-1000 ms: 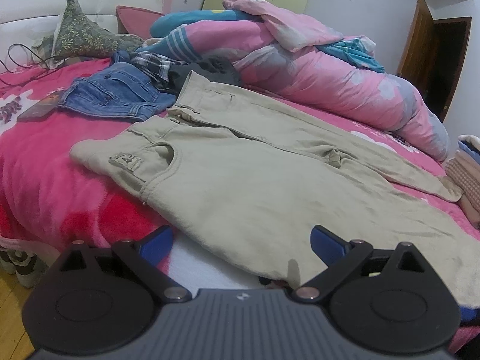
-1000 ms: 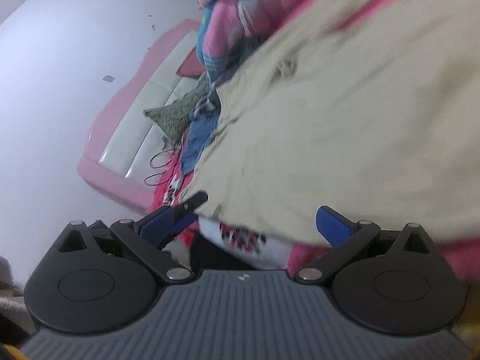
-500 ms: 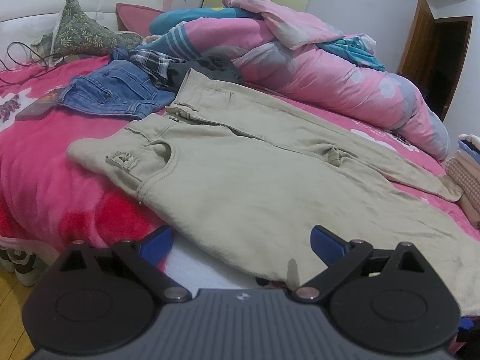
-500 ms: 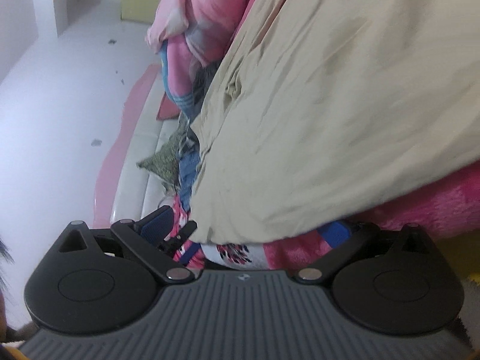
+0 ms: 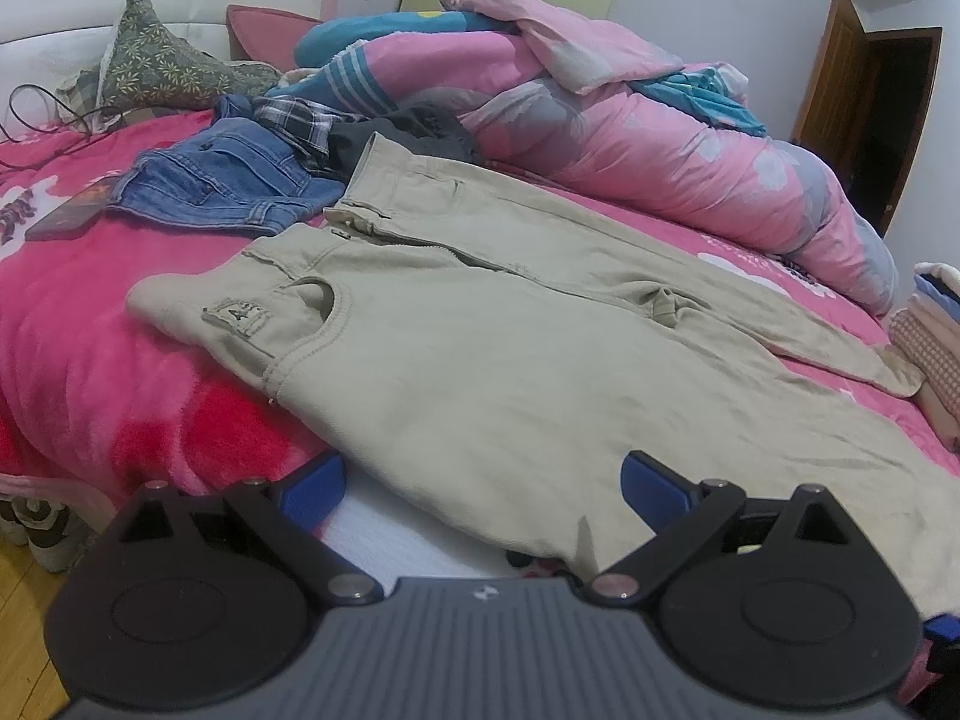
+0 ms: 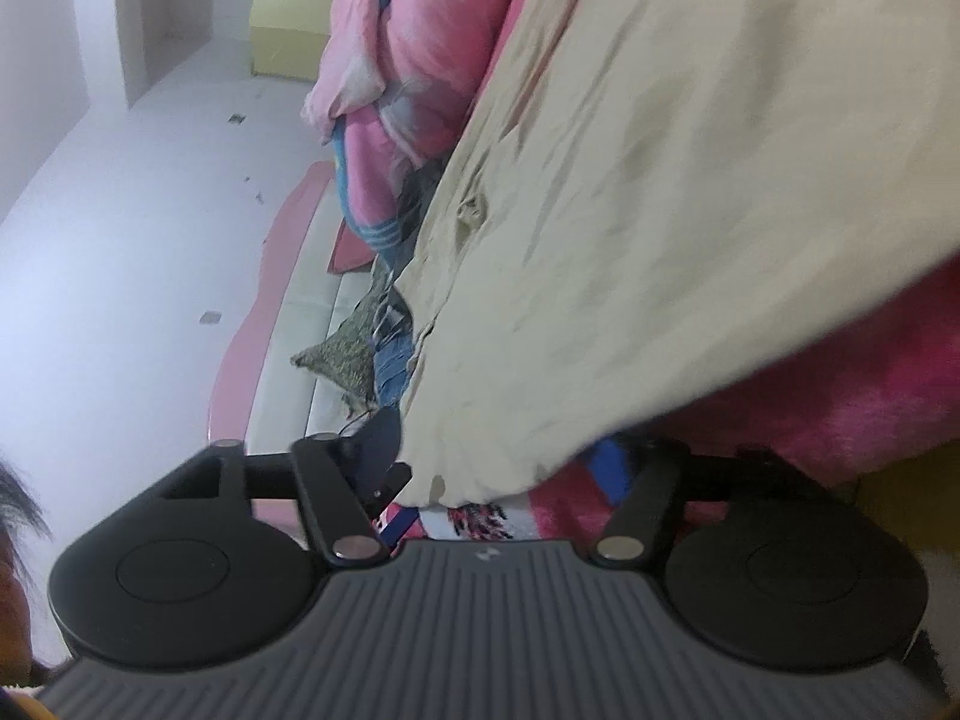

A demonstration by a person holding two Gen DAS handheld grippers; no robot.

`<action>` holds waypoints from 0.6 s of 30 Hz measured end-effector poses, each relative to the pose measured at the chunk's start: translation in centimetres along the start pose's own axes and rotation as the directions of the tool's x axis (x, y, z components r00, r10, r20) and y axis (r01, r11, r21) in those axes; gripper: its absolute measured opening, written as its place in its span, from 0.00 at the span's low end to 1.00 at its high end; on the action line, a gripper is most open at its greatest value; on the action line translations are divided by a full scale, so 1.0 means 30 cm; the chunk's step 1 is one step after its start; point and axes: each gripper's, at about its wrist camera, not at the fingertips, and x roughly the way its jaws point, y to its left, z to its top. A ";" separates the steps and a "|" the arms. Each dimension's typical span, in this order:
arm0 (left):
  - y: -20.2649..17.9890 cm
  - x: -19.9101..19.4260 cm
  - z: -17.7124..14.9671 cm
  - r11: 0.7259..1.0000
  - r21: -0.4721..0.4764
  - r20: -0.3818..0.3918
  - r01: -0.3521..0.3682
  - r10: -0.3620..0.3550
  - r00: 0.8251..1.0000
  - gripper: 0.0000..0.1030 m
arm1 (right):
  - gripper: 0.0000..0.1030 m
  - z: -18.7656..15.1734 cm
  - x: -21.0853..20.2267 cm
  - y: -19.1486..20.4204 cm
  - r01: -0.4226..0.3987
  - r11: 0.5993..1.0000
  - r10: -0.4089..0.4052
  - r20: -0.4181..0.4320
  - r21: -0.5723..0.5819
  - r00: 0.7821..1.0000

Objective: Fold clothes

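Beige trousers [image 5: 480, 330] lie spread flat on the pink bed cover [image 5: 90, 330], waist to the left, legs running right. My left gripper [image 5: 483, 486] stands open at the bed's near edge, with the trousers' near side lying between its blue pads and untouched. In the right wrist view the picture is rolled on its side. There my right gripper [image 6: 498, 468] is closing round the lower edge of the trousers [image 6: 660, 210]. The cloth sits between the fingers, but a gap still shows and the pads do not press on it.
Blue jeans [image 5: 222, 180], a checked garment and dark clothes lie behind the waist. A rolled pink quilt [image 5: 630, 138] fills the back. A phone [image 5: 66, 216] lies at the left, folded clothes [image 5: 930, 348] are stacked at the right, and wooden floor [image 5: 24, 630] shows at bottom left.
The right gripper rolled and came down onto the trousers' edge, and its jaws narrowed from wide open to about half round the cloth. The left gripper and the trousers stayed put.
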 end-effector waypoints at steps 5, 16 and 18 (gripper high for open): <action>0.001 0.000 0.001 1.000 -0.011 -0.005 0.015 -0.015 1.000 0.96 | 0.45 0.001 -0.017 -0.020 -0.030 0.999 0.028 0.056 0.025 0.998; 0.024 -0.004 -0.002 0.995 -0.057 -0.012 0.085 -0.086 0.996 0.96 | 0.24 0.005 0.020 -0.057 -0.021 0.998 0.015 0.090 0.059 0.996; 0.046 -0.003 -0.006 0.988 -0.089 -0.021 0.126 -0.129 0.991 0.96 | 0.12 0.007 0.017 -0.052 -0.025 0.999 0.020 0.114 0.043 0.993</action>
